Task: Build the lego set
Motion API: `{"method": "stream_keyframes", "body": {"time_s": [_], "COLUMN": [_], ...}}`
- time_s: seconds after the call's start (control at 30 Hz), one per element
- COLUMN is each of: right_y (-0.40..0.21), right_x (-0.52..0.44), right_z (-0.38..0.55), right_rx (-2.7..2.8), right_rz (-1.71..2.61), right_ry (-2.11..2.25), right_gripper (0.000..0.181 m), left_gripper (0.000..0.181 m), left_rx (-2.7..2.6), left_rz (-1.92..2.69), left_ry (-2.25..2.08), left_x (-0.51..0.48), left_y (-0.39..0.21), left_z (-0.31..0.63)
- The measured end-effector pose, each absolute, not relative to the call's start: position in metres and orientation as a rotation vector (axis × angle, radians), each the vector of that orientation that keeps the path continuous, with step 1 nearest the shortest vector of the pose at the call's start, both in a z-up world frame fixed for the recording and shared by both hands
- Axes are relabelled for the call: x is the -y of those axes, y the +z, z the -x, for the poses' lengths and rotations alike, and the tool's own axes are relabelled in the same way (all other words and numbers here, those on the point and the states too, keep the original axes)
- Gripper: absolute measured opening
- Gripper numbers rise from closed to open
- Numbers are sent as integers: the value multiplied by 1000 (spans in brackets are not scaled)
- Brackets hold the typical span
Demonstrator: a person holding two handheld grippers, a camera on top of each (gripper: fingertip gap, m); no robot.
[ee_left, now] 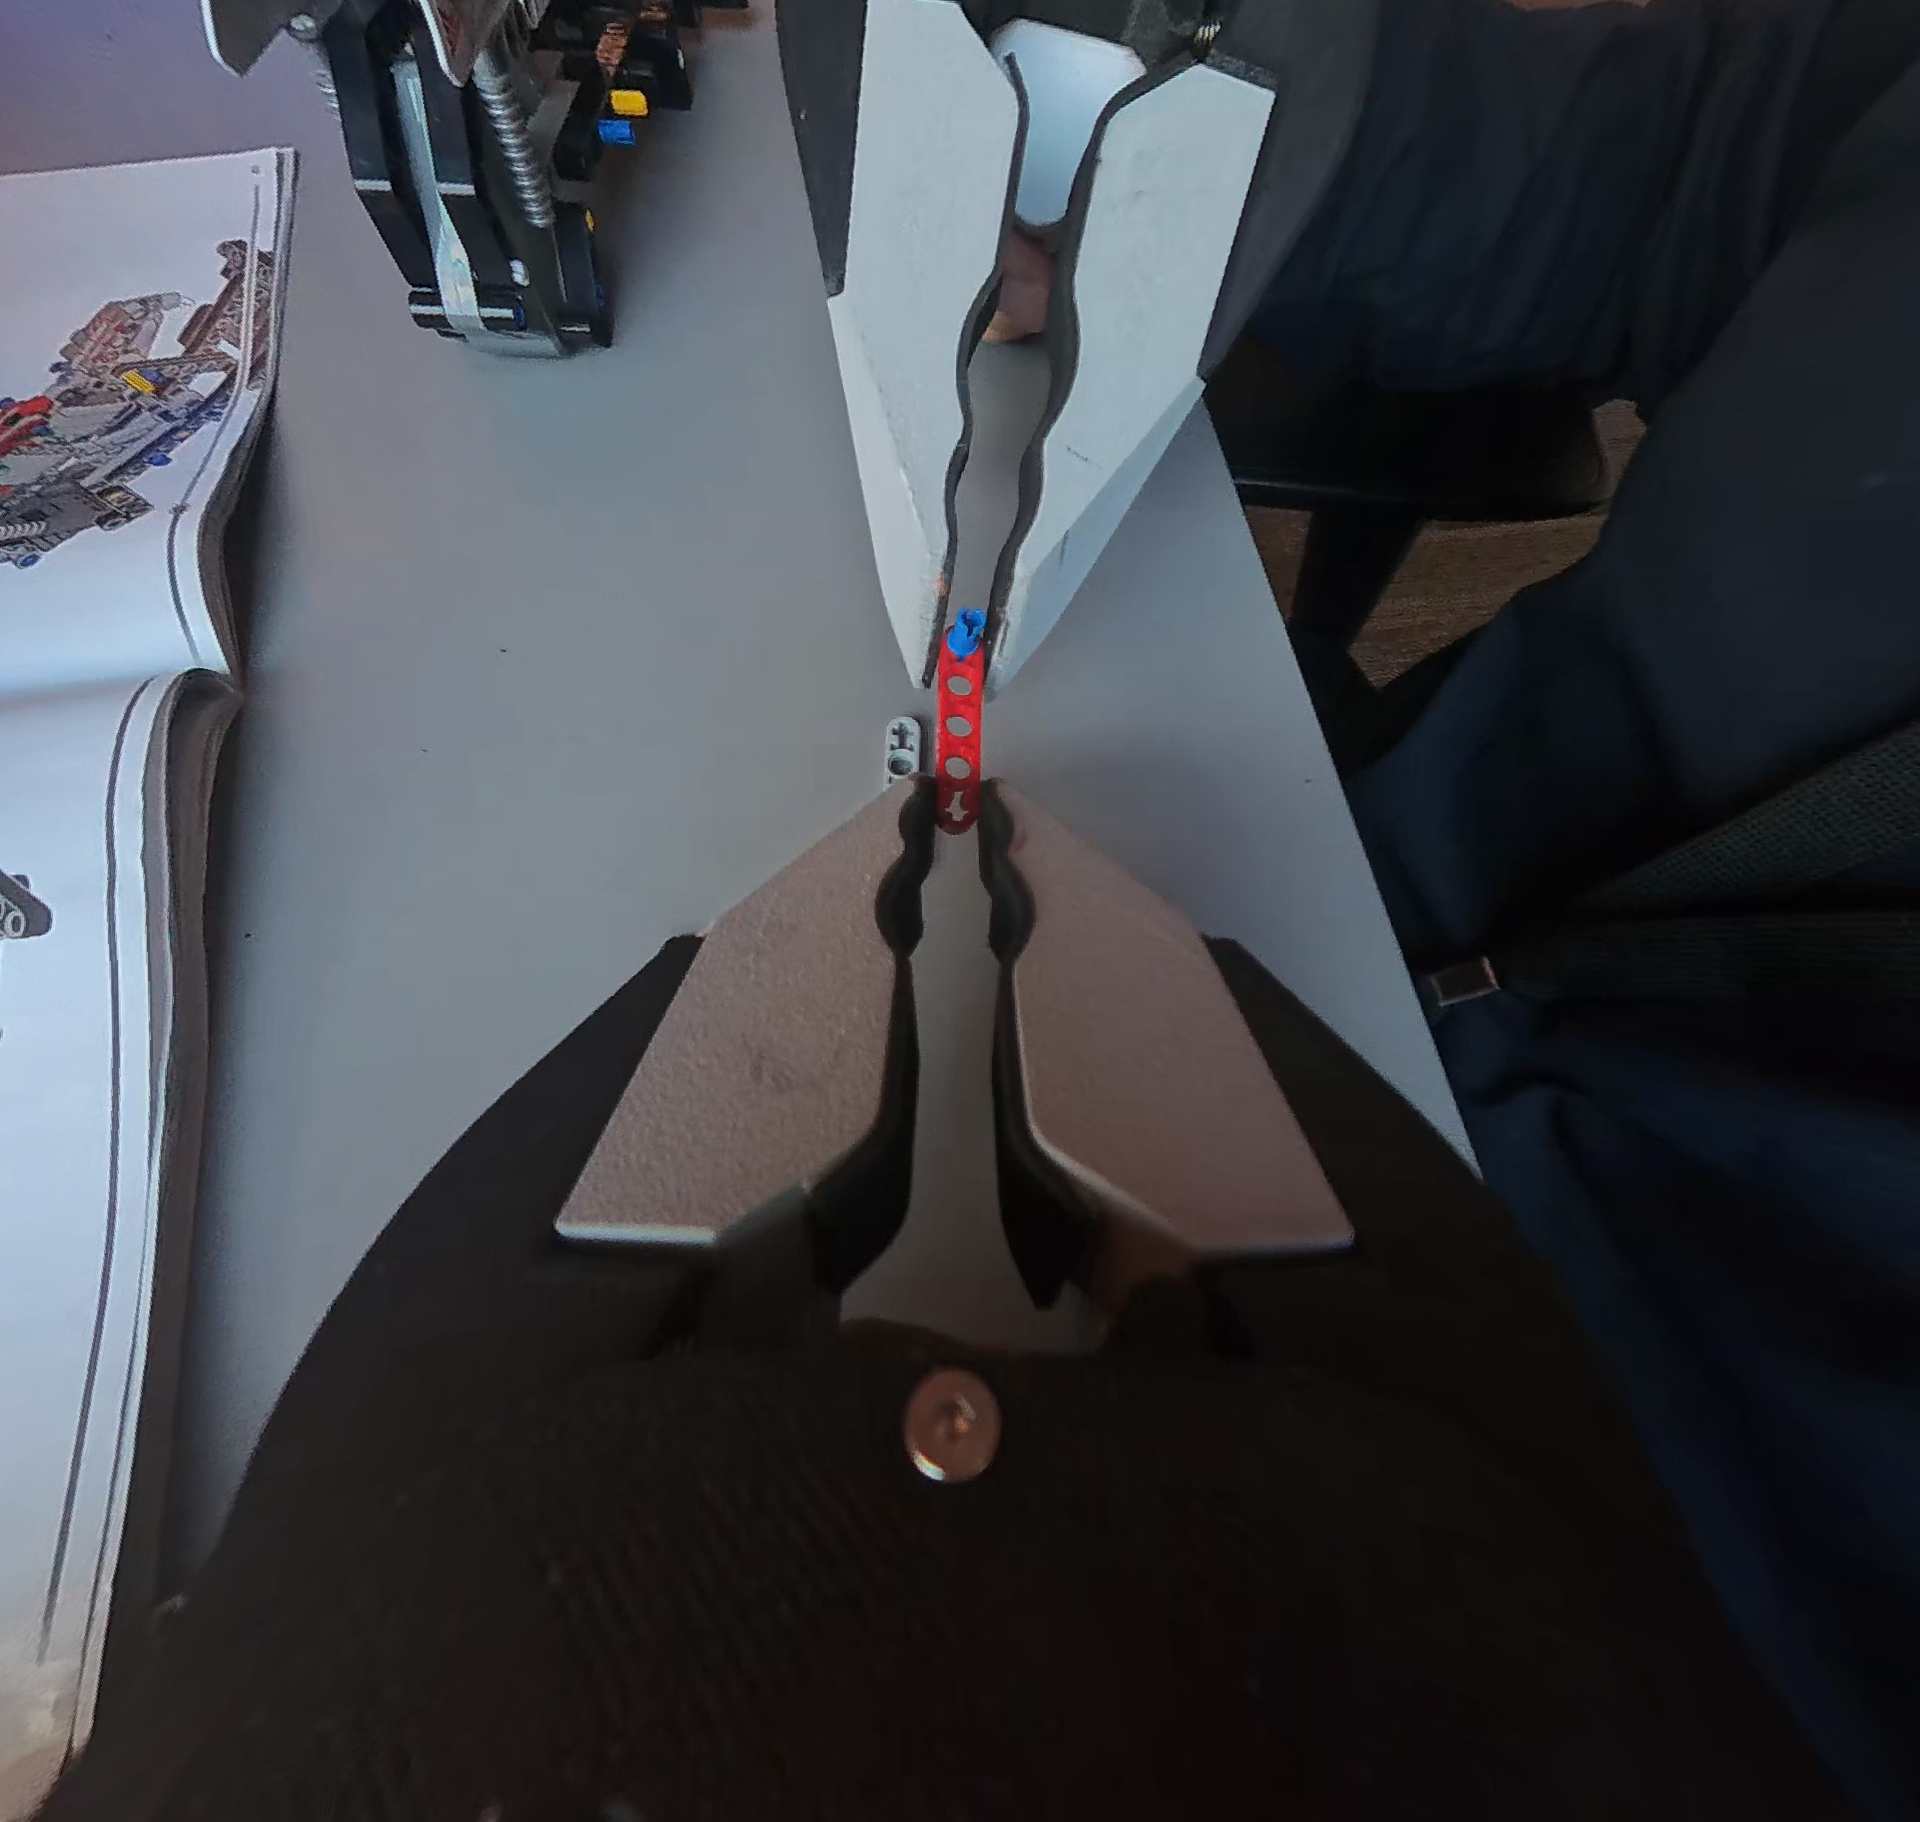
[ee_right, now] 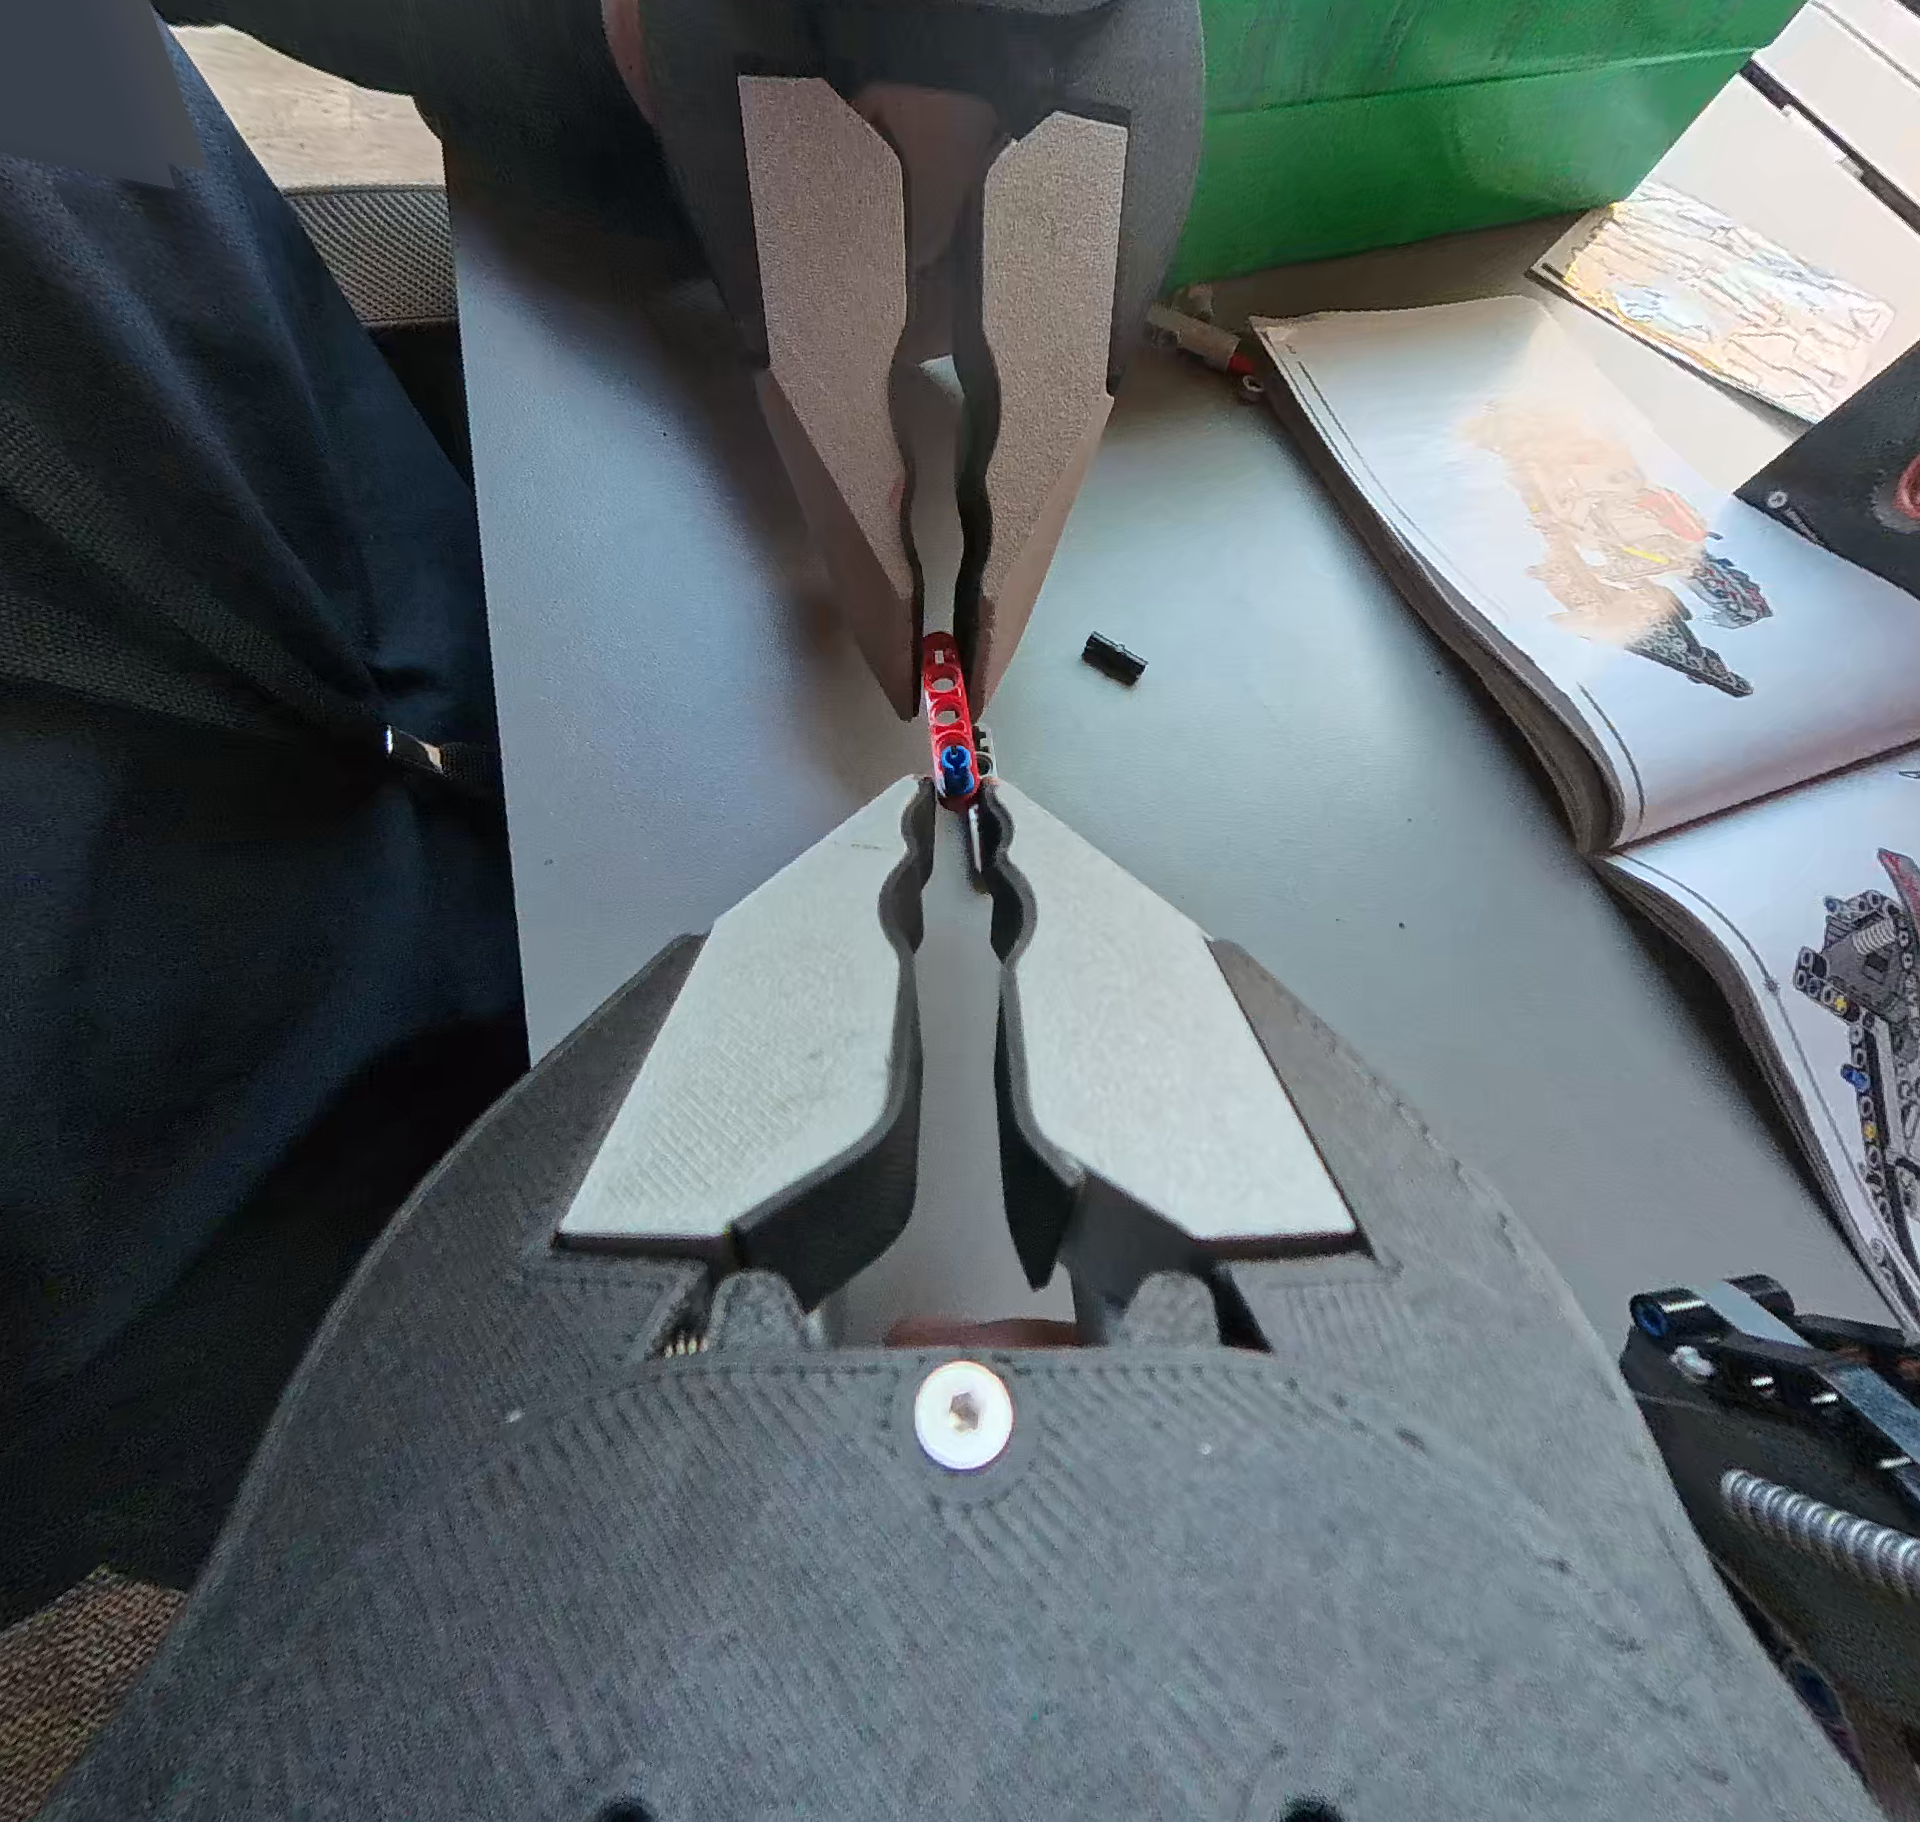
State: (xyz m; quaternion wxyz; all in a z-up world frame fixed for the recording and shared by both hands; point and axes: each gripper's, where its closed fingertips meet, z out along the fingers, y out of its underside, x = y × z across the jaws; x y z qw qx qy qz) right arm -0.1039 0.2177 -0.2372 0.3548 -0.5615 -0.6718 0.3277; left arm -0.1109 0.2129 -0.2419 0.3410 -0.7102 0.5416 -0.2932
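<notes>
A red beam with holes (ee_left: pixel 958 733) is held between both grippers above the grey table (ee_left: pixel 520 629), near its edge. My left gripper (ee_left: pixel 956 804) is shut on one end of the beam. My right gripper (ee_left: pixel 966 666) comes from the opposite side and is closed around the other end, where a blue pin (ee_left: pixel 968 629) sits in the beam. In the right wrist view the right gripper (ee_right: pixel 961 798) pinches at the blue pin (ee_right: pixel 956 760), and the left gripper (ee_right: pixel 948 676) grips the far end of the red beam (ee_right: pixel 943 697).
A small grey beam (ee_left: pixel 902 746) lies on the table under the red one. A part-built black model (ee_left: pixel 488 162) stands at the back. An open instruction booklet (ee_left: pixel 114 422) lies nearby. A small black pin (ee_right: pixel 1114 655) lies loose, and a green box (ee_right: pixel 1507 79) stands behind. My left and right fingertips are right by each other. Left tips and right tips are each some 15 cm from the part-built black model (ee_left: pixel 488 162). The right camera catches it too, in the right wrist view (ee_right: pixel 1840 1457).
</notes>
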Motion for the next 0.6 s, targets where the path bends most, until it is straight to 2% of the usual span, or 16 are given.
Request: {"method": "stream_keyframes", "body": {"time_s": [0.03,0.2,0.6], "right_y": [-237,-235,-236], "right_x": [-218,-225,-227], "right_z": [104,101,102], "right_rx": [1735,1704,1731], "right_rz": [1452,1462,1466], "right_ry": [846,846,867], "right_gripper": [5,11,10], "left_gripper": [4,4,4], "left_rx": [-1409,-1385,-1377], "left_rz": [1849,1854,1906], "left_ry": [-758,-732,-724], "left_x": [-213,-219,-222], "left_y": [-243,-243,-249], "left_z": [111,112,113]}}
